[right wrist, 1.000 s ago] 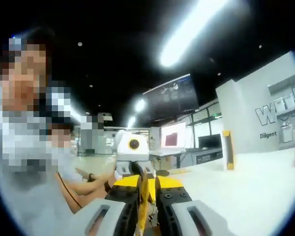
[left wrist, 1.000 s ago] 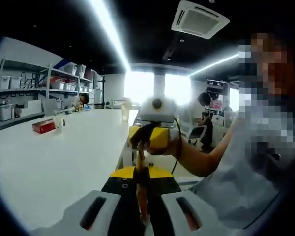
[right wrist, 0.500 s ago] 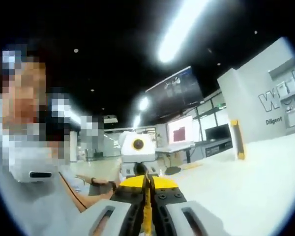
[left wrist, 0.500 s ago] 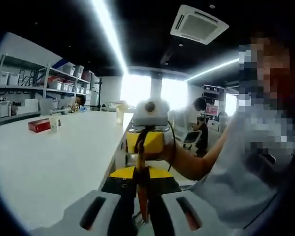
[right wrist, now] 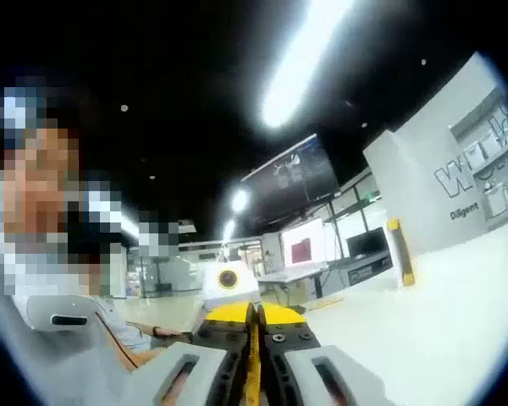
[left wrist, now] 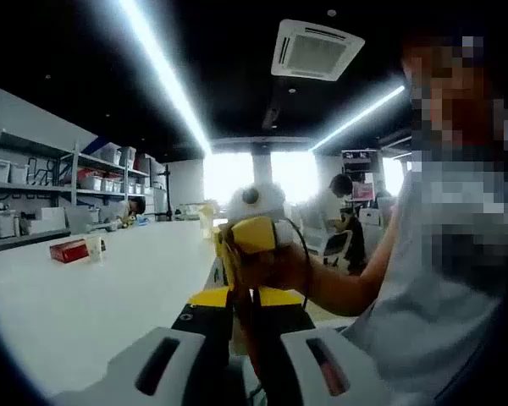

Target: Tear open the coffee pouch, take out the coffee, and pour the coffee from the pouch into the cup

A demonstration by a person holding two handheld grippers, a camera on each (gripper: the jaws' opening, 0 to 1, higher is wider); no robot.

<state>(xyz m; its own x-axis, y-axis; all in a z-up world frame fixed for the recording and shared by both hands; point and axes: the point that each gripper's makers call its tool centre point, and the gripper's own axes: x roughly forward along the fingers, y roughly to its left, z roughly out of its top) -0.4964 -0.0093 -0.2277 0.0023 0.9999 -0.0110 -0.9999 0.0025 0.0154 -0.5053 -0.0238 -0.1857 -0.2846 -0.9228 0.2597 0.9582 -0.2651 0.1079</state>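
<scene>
Jaws of the left gripper (left wrist: pixel 247 338) are standing almost together, pinching the coffee pouch (left wrist: pixel 245 326), a thin reddish strip seen edge-on and rising between them. Facing it just beyond, the right gripper (left wrist: pixel 256 254) is showing its yellow body, held in the person's hand (left wrist: pixel 279 269), and the two grippers are meeting on the pouch. From the right gripper view, the right gripper (right wrist: pixel 254 372) is likewise pressing its jaws onto the pouch's (right wrist: pixel 254 364) thin yellow edge, with the left gripper (right wrist: pixel 230 288) facing it close behind. Both are hovering by the near edge of a long white worktop (left wrist: pixel 93 296). Far along its left edge a small cup (left wrist: pixel 93 247) is standing beside a red box (left wrist: pixel 69 250), well apart from the pouch.
</scene>
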